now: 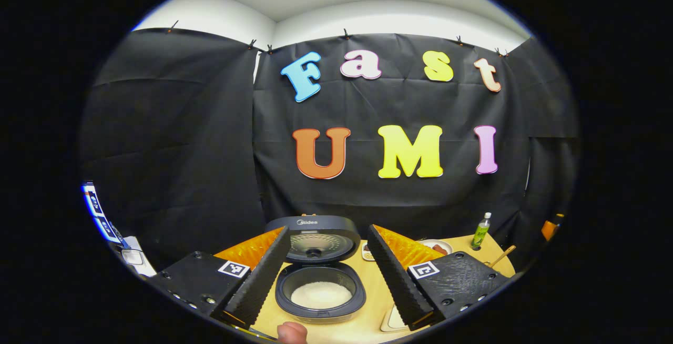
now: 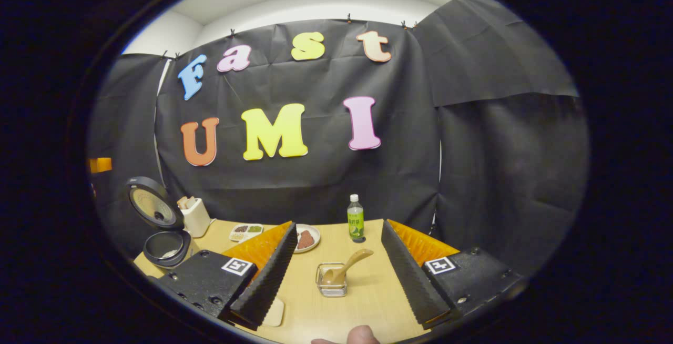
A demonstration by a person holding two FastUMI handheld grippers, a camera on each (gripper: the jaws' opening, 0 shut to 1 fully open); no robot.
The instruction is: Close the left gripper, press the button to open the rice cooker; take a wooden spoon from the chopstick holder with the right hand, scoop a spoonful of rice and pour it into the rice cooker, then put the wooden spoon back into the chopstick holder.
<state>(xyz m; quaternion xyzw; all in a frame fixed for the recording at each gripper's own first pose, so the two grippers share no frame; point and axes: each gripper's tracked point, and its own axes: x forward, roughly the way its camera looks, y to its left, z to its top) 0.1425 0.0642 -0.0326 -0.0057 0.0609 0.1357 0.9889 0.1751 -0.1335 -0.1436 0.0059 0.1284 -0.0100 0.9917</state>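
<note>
The dark rice cooker (image 1: 319, 286) stands open with its lid (image 1: 315, 239) tipped up at the back and white rice (image 1: 320, 295) in the pot. My left gripper (image 1: 328, 231) is open, one finger on each side of the cooker, holding nothing. In the right gripper view the wooden spoon (image 2: 348, 266) leans in a small wire chopstick holder (image 2: 331, 282) on the table, handle up and to the right. My right gripper (image 2: 339, 225) is open above and around the holder, touching neither it nor the spoon. The cooker (image 2: 164, 244) sits far left there.
A green bottle (image 2: 355, 219) stands behind the holder, with a plate of brown food (image 2: 305, 240) to its left. Farther left are a compartment tray (image 2: 246, 231) and a white container (image 2: 195, 216). A pale dish (image 2: 274, 312) lies by the left finger. Black cloth closes the booth.
</note>
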